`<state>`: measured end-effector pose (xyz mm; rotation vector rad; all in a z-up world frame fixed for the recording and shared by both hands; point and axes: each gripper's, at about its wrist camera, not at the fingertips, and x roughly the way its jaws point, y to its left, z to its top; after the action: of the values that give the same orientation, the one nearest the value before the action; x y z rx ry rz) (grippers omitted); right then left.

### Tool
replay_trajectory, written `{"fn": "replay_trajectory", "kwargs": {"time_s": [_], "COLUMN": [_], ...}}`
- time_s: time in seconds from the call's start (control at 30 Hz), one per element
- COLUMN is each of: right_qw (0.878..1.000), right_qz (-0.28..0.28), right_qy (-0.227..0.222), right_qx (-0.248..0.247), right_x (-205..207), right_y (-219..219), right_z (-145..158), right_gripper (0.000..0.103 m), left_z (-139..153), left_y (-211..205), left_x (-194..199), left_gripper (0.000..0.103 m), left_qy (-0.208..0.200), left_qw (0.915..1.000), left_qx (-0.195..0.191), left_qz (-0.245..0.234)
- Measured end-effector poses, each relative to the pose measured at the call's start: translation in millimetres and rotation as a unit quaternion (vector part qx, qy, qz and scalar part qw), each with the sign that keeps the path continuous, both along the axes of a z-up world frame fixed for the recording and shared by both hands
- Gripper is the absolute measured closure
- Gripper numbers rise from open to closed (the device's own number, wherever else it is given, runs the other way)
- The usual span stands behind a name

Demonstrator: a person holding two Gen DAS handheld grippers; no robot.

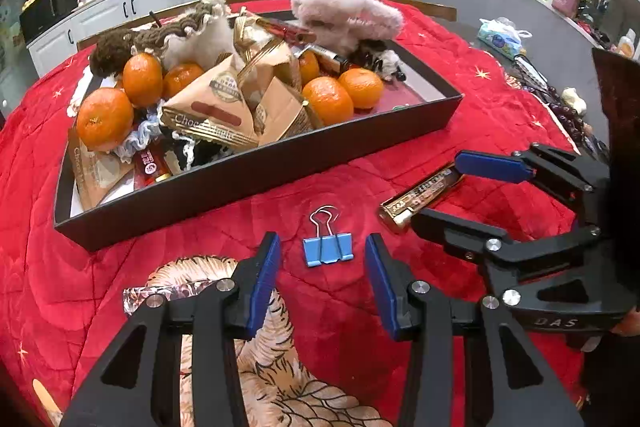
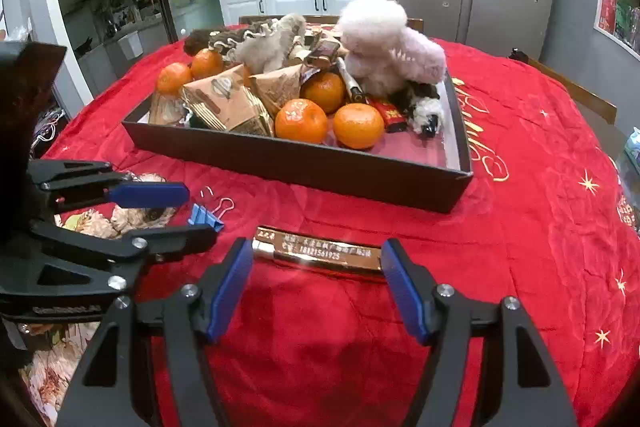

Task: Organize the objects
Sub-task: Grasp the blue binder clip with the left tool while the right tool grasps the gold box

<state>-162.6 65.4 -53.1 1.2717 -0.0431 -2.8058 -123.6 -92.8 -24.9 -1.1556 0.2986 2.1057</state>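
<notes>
Both grippers hover low, side by side: the left gripper (image 1: 322,267) gapes wide, the right gripper (image 2: 316,279) equally spread.

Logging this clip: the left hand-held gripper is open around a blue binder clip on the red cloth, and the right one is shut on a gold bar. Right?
Not quite. The right hand-held gripper is open, its blue pads either side of the gold foil-wrapped bar, as the right wrist view shows. The left hand-held gripper and blue metal binder clip are as stated.
</notes>
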Motion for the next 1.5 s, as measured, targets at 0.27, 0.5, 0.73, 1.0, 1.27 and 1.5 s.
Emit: {"fn": "replay_trajectory", "kwargs": {"time_s": [0.27, 0.5, 0.73, 1.0, 1.27, 1.5], "right_qw": [1.000, 1.000, 1.000, 0.999, 0.999, 0.998], "right_qz": [-0.008, -0.011, 0.000, -0.012, -0.032, -0.037], "right_qy": [0.002, 0.002, -0.015, -0.011, -0.020, -0.025], "right_qx": [0.014, 0.016, 0.019, 0.043, 0.035, 0.040], "right_x": [-2, -3, -6, -10, -16, -20], "right_y": [-2, -2, -9, -15, -9, -8], "right_z": [-2, -2, -10, -10, -14, -16], "right_gripper": [0.037, 0.030, 0.007, 0.008, 0.014, 0.020], "left_z": [-5, -7, -6, -6, -6, -6], "left_y": [1, 2, -2, -11, -15, -16], "left_x": [-2, -2, -5, -8, -7, -7], "left_gripper": [0.060, 0.063, 0.077, 0.079, 0.079, 0.079], "left_qy": [0.001, 0.011, 0.011, -0.003, -0.006, -0.008], "left_qw": [1.0000, 0.9999, 0.9998, 0.9998, 0.9996, 0.9996], "left_qx": [-0.005, -0.009, -0.008, 0.007, 0.017, 0.019], "left_qz": [0.004, 0.005, 0.012, 0.018, 0.020, 0.021]}}
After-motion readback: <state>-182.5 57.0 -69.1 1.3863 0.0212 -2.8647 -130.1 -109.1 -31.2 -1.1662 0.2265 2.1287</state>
